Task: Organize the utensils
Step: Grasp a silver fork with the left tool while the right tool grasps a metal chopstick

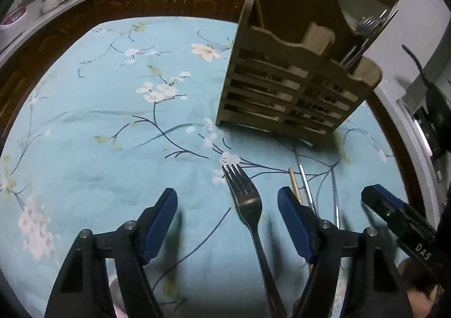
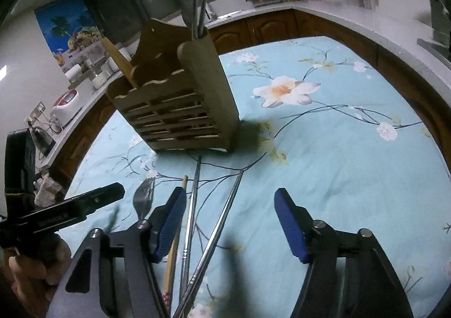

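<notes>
Left tool (image 1: 227,222) apart, straddling fork (image 1: 248,205) on surface (image 1: 112,149); right tool (image 2: 229,222) apart over metal chopsticks (image 2: 208,233).

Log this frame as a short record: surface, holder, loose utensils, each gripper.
surface: table with blue floral cloth
holder: wooden caddy, upright, already holding cutlery
loose utensils: fork, wooden chopstick, two metal chopsticks, all flat on the cloth
left gripper: open, the fork between its jaws, not pinched
right gripper: open, a metal chopstick between its jaws
</notes>
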### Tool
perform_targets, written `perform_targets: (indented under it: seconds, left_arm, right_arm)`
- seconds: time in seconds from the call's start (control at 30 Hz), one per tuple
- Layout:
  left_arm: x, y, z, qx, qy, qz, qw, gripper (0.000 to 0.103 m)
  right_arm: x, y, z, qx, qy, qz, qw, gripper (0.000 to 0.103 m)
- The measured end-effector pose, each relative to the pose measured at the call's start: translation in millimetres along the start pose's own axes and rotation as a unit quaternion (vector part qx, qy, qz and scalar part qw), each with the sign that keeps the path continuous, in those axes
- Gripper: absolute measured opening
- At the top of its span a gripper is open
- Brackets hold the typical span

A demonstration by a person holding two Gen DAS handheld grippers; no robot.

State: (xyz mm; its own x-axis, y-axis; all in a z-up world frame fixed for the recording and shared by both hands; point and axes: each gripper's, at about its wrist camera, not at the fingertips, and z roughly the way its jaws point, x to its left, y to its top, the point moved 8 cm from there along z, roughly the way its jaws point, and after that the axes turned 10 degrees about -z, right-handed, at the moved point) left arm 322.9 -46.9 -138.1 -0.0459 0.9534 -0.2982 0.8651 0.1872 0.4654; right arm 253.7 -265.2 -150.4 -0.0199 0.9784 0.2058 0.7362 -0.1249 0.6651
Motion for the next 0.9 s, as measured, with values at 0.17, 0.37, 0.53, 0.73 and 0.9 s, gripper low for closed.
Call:
perform_targets:
  seconds: [0.17, 0.37, 0.53, 0.73, 0.9]
  left_arm:
    - [-6.7, 2.6, 21.6, 0.019, 0.01, 0.014, 0.9997, 0.057]
    - [-9.3, 0.9, 37.9, 0.038, -0.008, 0.021, 0.999, 0.038]
    - [-9.7, -3.5, 36.9, 0.048, -0.027, 0.032, 0.998, 0.026]
    - [4.9, -5.3, 34.1, 0.076, -0.071, 0.005, 0.9946, 0.027]
    - [13.2, 1.2, 31.4, 0.073, -0.067, -0.005, 0.9951, 0.034]
  right_arm:
    - [-5.9, 0.4, 12.3, 0.012, -0.001, 0.006, 1.0, 0.053]
    - [-4.0, 3.5, 28.8, 0.03, 0.002, -0.001, 1.0, 0.042]
    - [-1.9, 3.1, 47.0, 0.055, 0.003, -0.005, 0.998, 0.025]
    - [7.7, 4.1, 59.5, 0.067, -0.003, -0.029, 0.997, 0.02]
    - [5.4, 6.9, 62.6, 0.078, -0.005, -0.034, 0.996, 0.016]
